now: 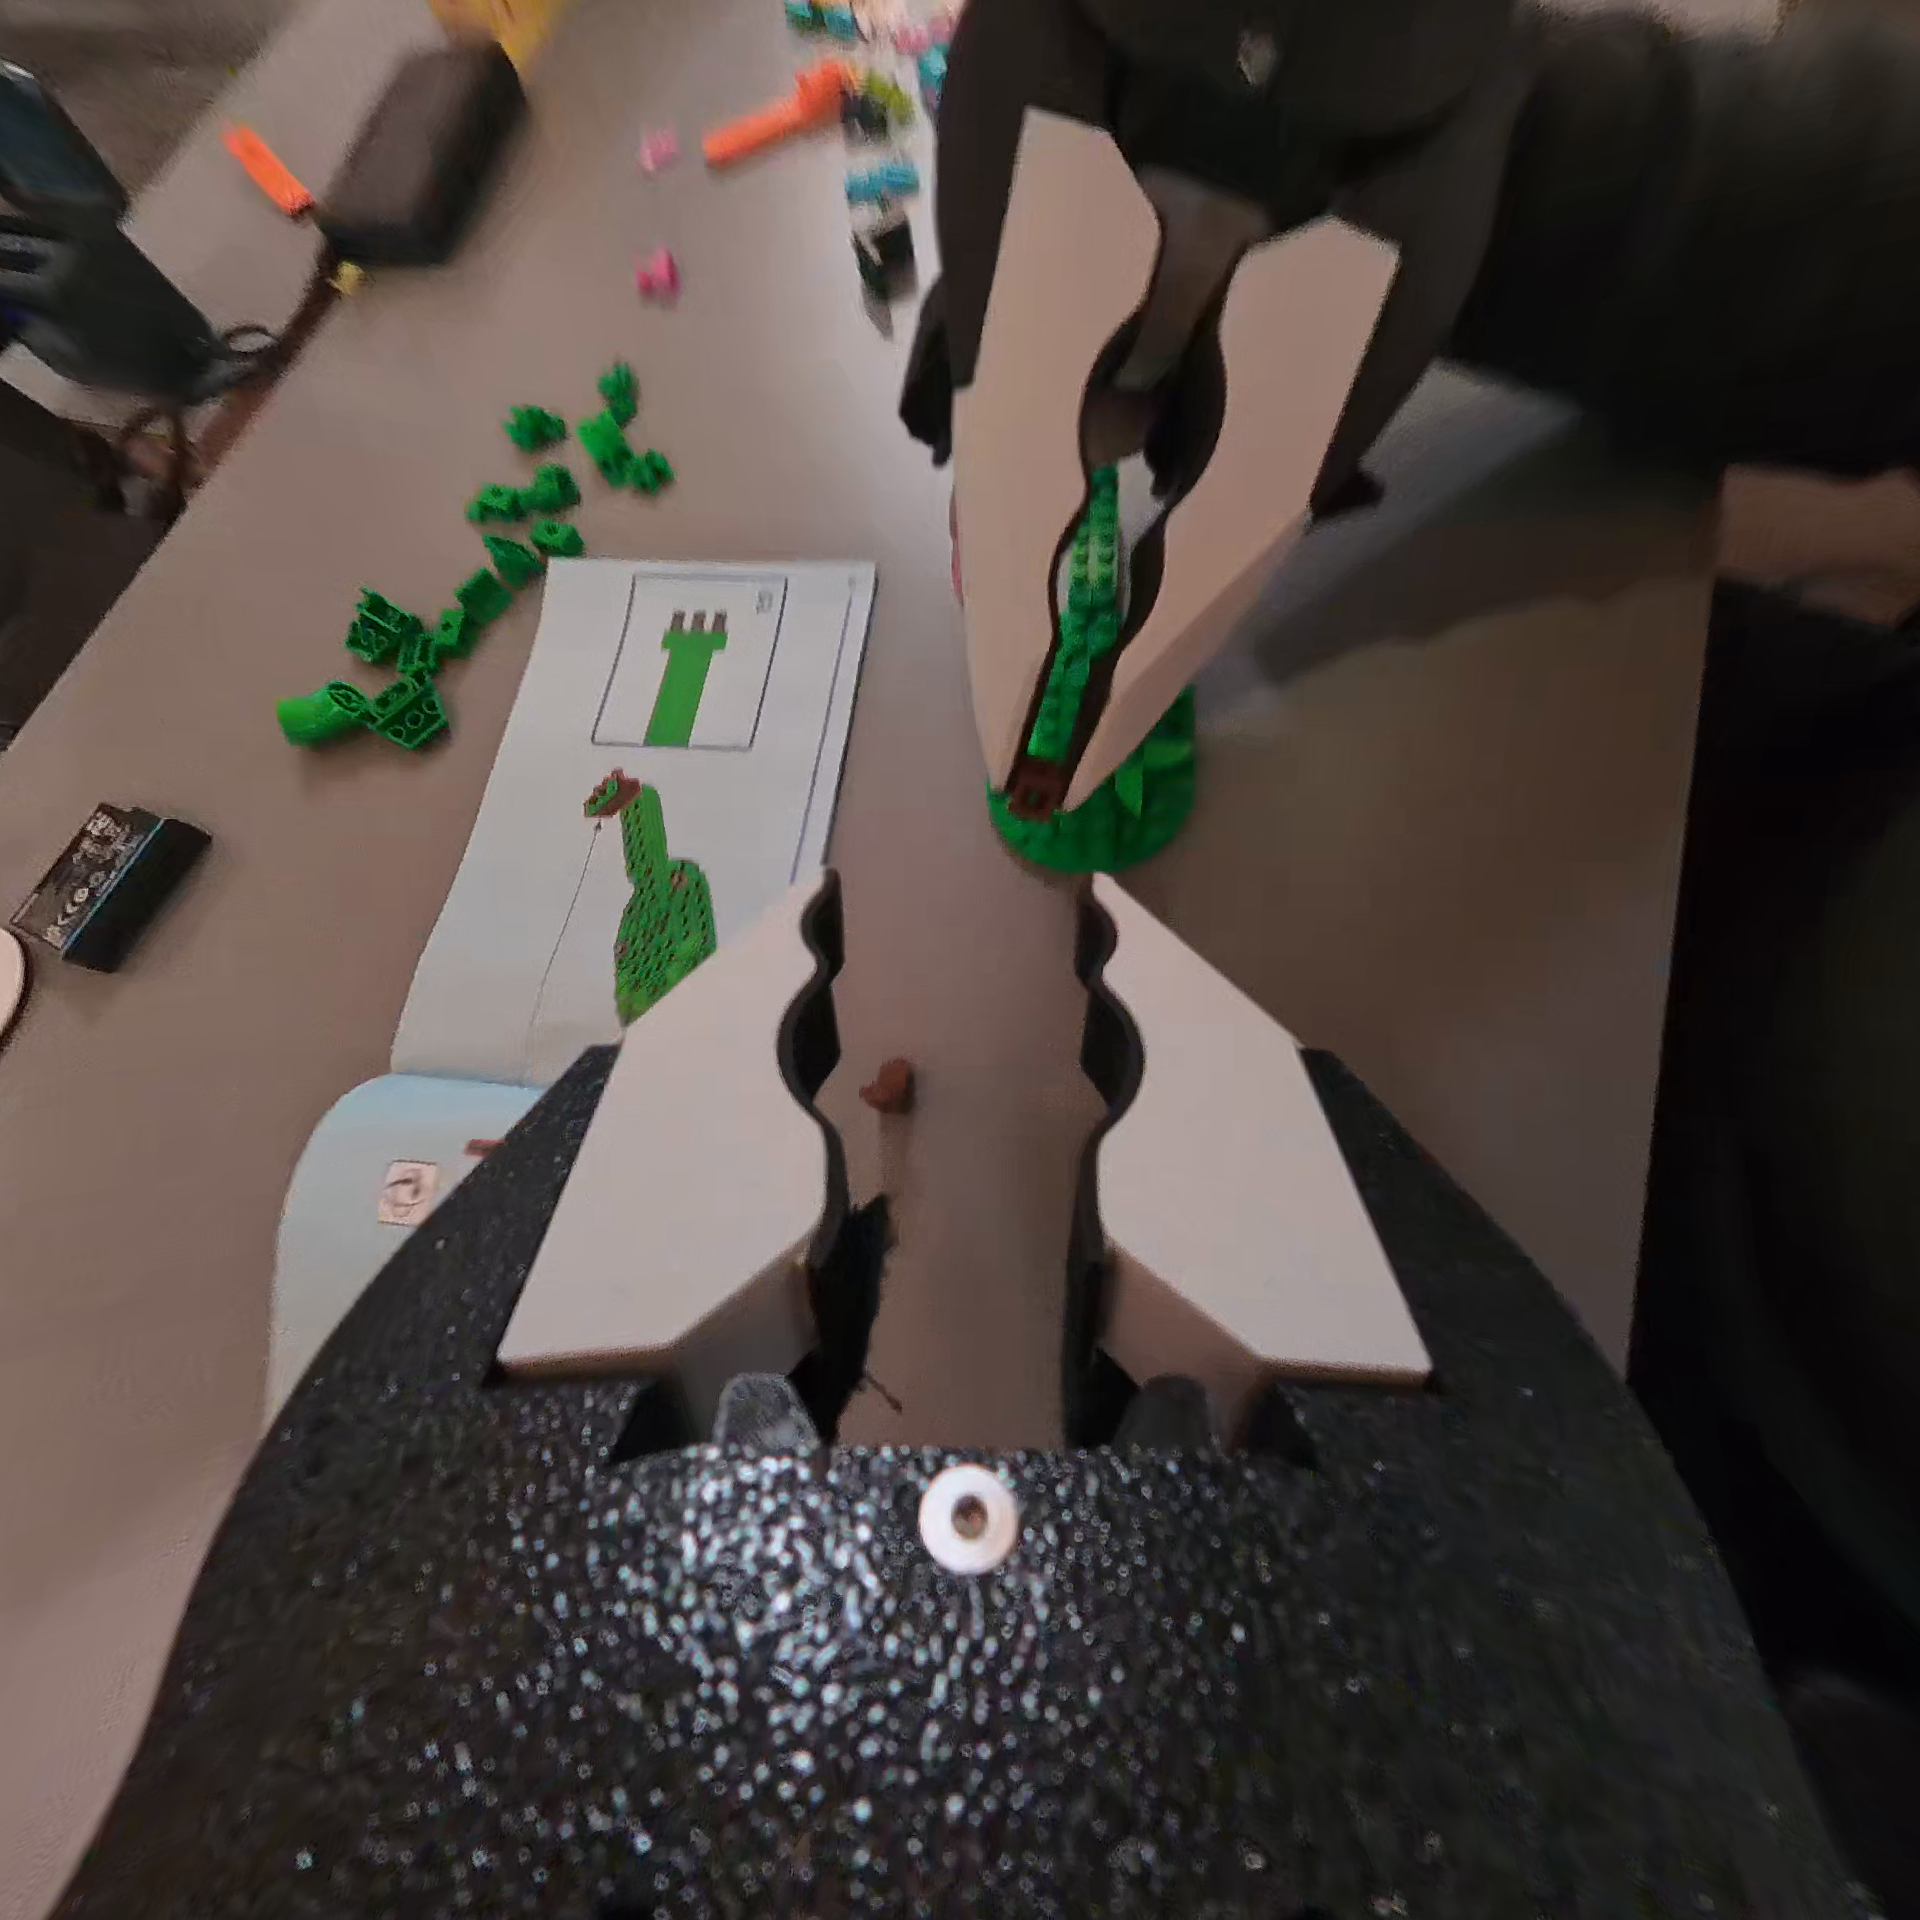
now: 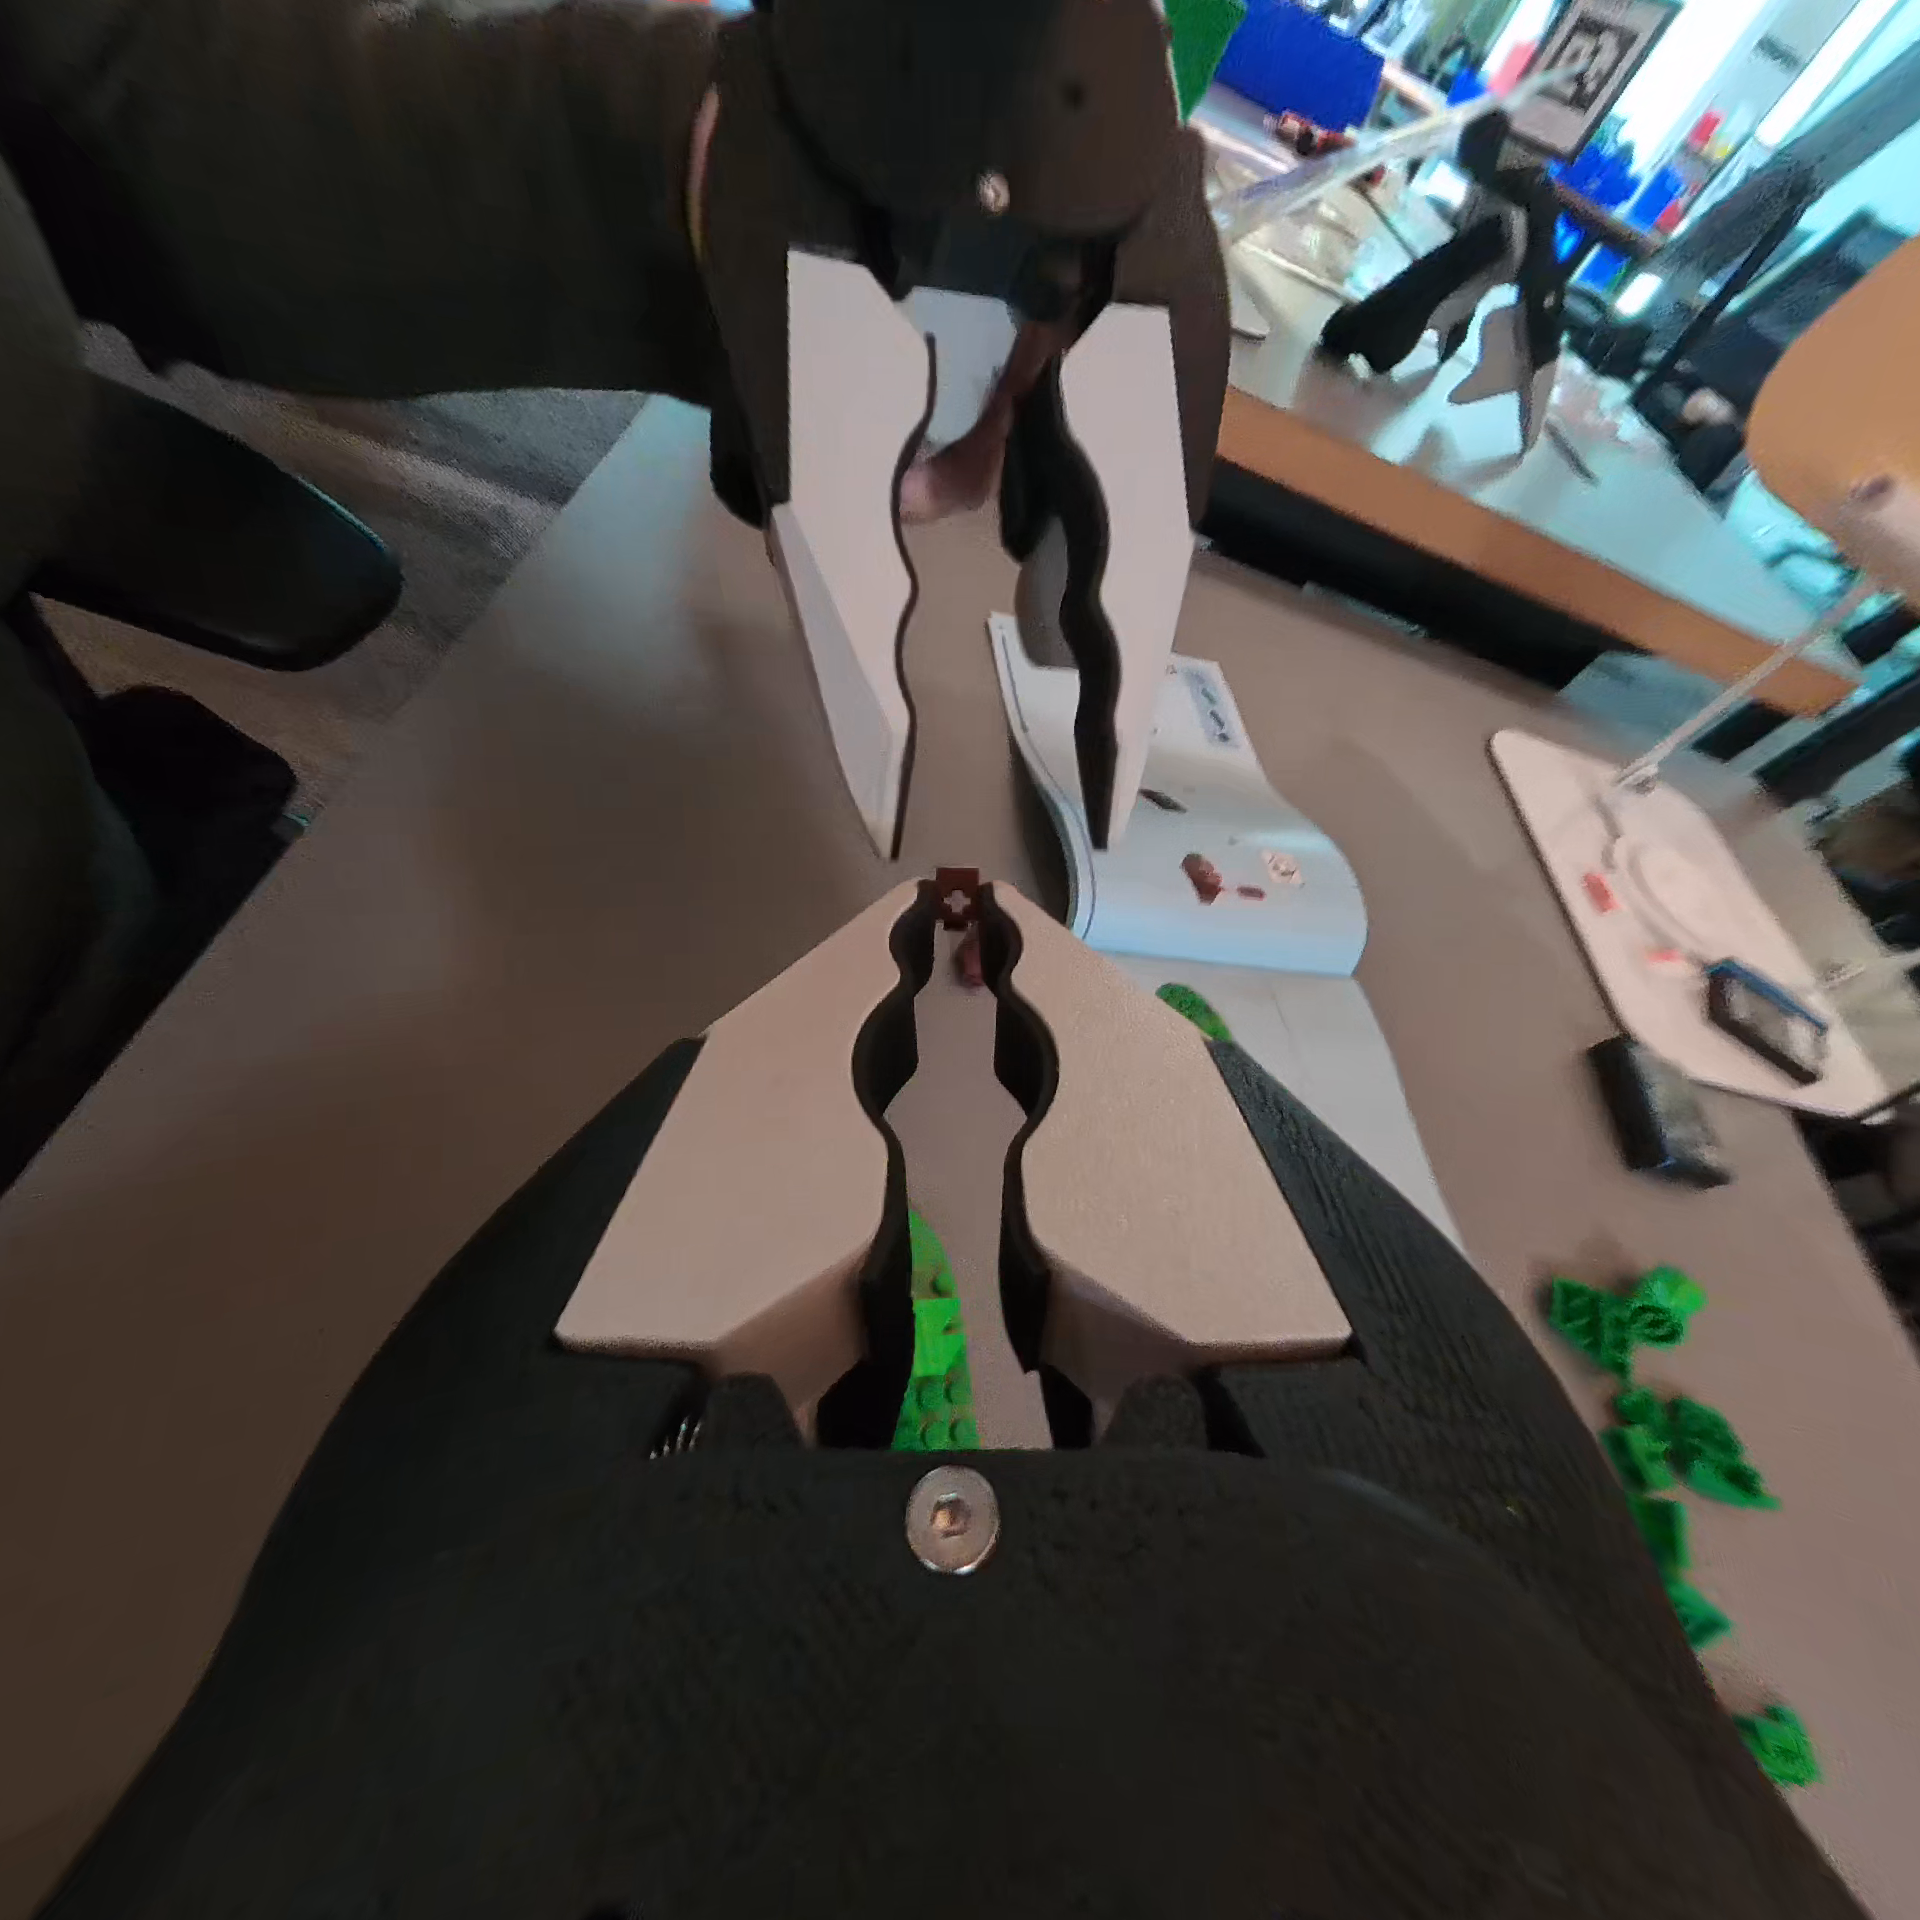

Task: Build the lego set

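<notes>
My right gripper is shut on a small brown piece at its fingertips. That piece caps a long green stem that runs along the gap between the fingers. In the left wrist view the right gripper points down at the table, with the stem in it and a round green leafy base under its tip. My left gripper is open and empty, facing the right one a short way off. It also shows in the right wrist view. A loose brown piece lies on the table between its fingers.
An open instruction booklet lies left of the grippers, with small brown pieces on it. Loose green bricks lie beyond it. A small black box and a white tray sit farther out. Coloured bricks lie far back. Left and right tips are no more than a few centimetres apart.
</notes>
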